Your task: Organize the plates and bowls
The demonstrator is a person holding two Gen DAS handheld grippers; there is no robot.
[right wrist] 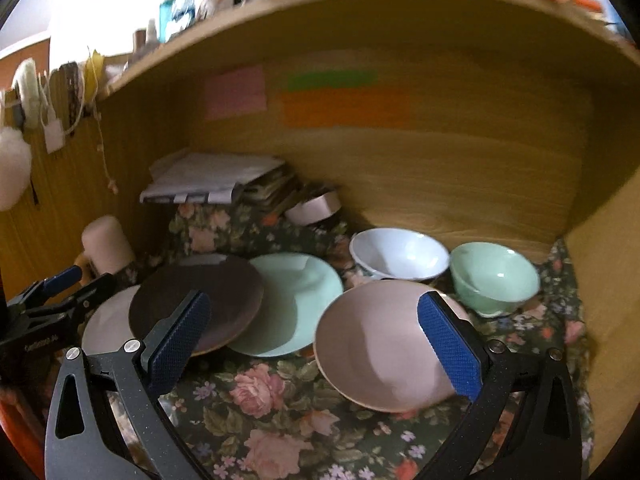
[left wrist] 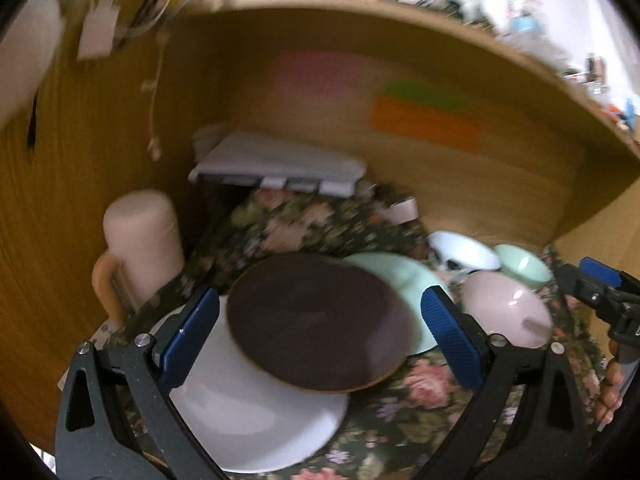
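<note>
Spread wide, left gripper (left wrist: 320, 328), blue pads well apart and holding nothing, hovering over the brown plate (left wrist: 320, 320) in the lower centre of the left wrist view. Under that plate's near edge, a white plate (left wrist: 256, 412) at lower left; under its far edge, a green plate (left wrist: 404, 276) toward the right. Just right of the right pad, a pink bowl (left wrist: 508, 308), with a white bowl (left wrist: 464, 248) and a green bowl (left wrist: 524, 264) behind it. Little room on the left: a pale mug (left wrist: 140, 248) close against the wooden side wall (left wrist: 60, 200). All of it on a flowered cloth (left wrist: 400, 404).

Likewise spread wide and empty, right gripper (right wrist: 316, 344), seen in its own view at lower centre. Right pad in front of the pink bowl's rim; whether touching could not be told. Left pad in front of the brown plate's near edge. Open cloth at the bottom of the frame, free for moving. At far left of that view, the left gripper over the white plate. Behind the dishes, a stack of papers (right wrist: 208, 176) and a roll of tape (right wrist: 316, 204) by the wooden back panel (right wrist: 440, 160), with the shelf board (right wrist: 360, 12) overhead across the top and a side wall close at right.
</note>
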